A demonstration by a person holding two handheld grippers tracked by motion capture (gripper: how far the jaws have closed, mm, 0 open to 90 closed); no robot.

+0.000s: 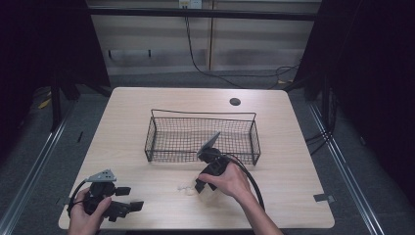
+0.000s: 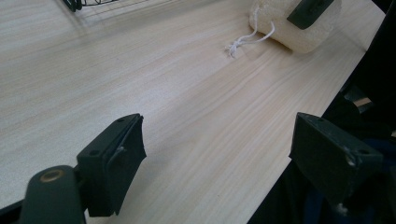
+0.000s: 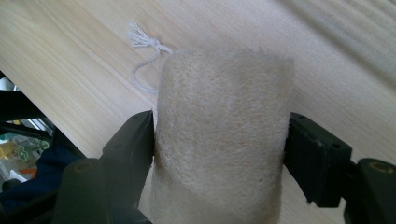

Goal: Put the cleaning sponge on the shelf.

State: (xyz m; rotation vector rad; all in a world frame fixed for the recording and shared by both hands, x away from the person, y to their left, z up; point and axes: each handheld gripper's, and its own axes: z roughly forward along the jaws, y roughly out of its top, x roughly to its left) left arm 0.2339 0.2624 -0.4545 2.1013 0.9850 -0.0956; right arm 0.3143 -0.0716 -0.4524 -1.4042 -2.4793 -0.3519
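While the right hand (image 1: 230, 182) tilts its black two-jaw right gripper (image 3: 219, 154) down toward the pale wooden table (image 1: 293, 161), the jaws stand one on each side of a cream, rough-fibred loofah sponge cylinder (image 3: 222, 140) and press against its flanks, so the sponge is clamped between them. From the sponge's far end a thin white string loop (image 3: 142, 60) with a frayed knot lies on the wood. In the high view the sponge (image 1: 187, 188) sits just in front of a black wire-mesh basket (image 1: 155, 131), near the table's middle and toward the person's edge. The left hand (image 1: 88, 215) holds the black left gripper (image 1: 125, 204) low at the near left corner of the table, well apart from the sponge; its jaws stand wide apart with nothing between them, one over the wood and one past the table's edge. A grey three-cornered plate (image 1: 102, 175) tops that gripper.
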